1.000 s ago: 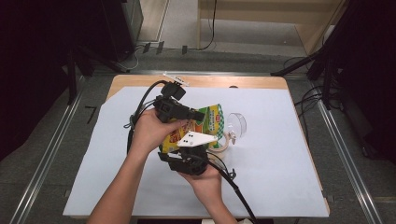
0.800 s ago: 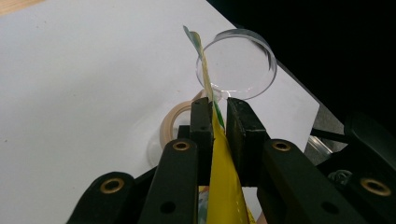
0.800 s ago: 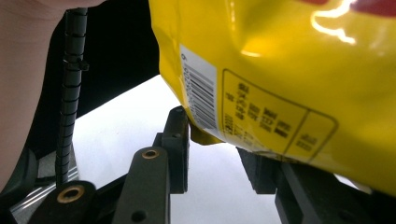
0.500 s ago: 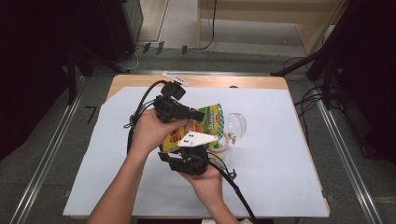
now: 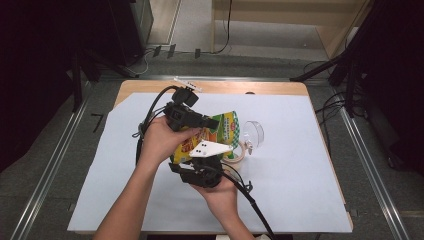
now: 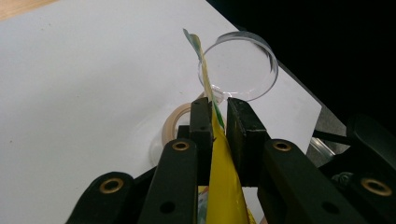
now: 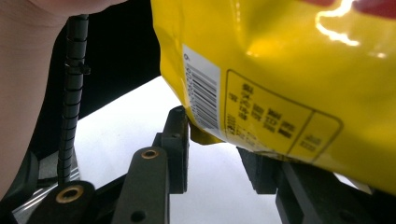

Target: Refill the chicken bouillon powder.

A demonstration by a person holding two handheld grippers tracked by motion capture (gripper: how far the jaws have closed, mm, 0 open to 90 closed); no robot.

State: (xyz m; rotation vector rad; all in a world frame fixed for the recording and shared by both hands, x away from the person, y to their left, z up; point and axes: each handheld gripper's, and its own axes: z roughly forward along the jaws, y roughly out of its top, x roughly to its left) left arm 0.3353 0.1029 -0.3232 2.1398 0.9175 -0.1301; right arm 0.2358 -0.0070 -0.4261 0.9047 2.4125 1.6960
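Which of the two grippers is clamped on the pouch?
The left gripper: its jaws pinch the yellow pouch edge. The right gripper is open, jaws apart beneath it.

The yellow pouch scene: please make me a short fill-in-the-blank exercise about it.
1. The left gripper is shut on the top edge of the ____ pouch.
2. The right gripper's jaws stand ____ under the pouch's bottom corner.
3. Beside the clear cup lies a roll of ____ on the white sheet.

Missing words: yellow; open; tape
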